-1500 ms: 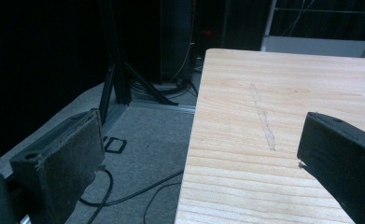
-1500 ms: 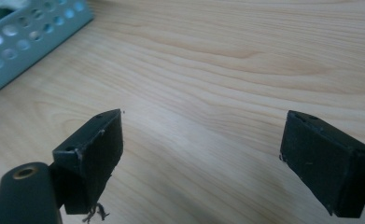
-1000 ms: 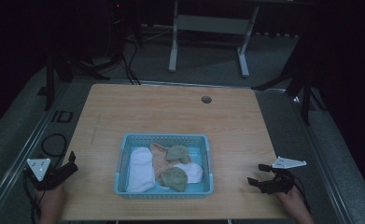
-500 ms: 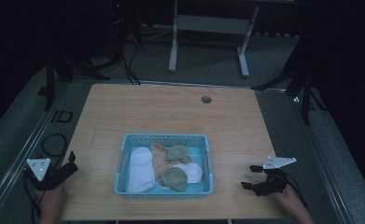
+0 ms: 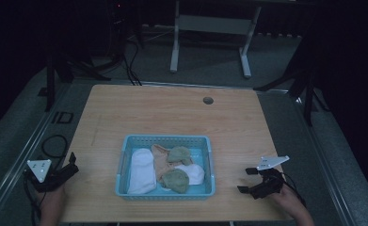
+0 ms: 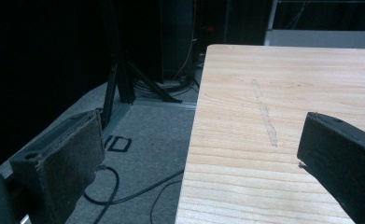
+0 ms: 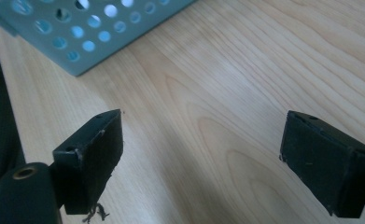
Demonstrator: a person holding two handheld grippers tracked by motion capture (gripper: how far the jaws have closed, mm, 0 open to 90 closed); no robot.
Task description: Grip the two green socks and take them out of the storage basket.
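- Where the high view looks down on the pale wooden worktop (image 5: 172,113), a light-blue perforated plastic basket (image 5: 209,160) sits near its front edge, holding a folded white cloth (image 5: 141,165), a tan cloth (image 5: 162,157), two rumpled green cloths (image 5: 180,154) and a smaller white cloth (image 5: 194,173). The right gripper (image 5: 245,180) hovers low over the worktop near the basket's right side, jaws spread wide with nothing between them. The left gripper (image 5: 71,162) hangs at the worktop's front left corner, well apart from the basket.
- In the left gripper view, the left gripper (image 6: 203,154) has its jaws wide apart and empty: one jaw stands over the grey floor (image 6: 147,140) with its black cables, the other over the worktop (image 6: 283,84), whose left edge runs between them.
- In the right gripper view, the right gripper (image 7: 201,154) has its jaws wide apart over bare wood, and a corner of the basket (image 7: 77,32) lies just beyond them.
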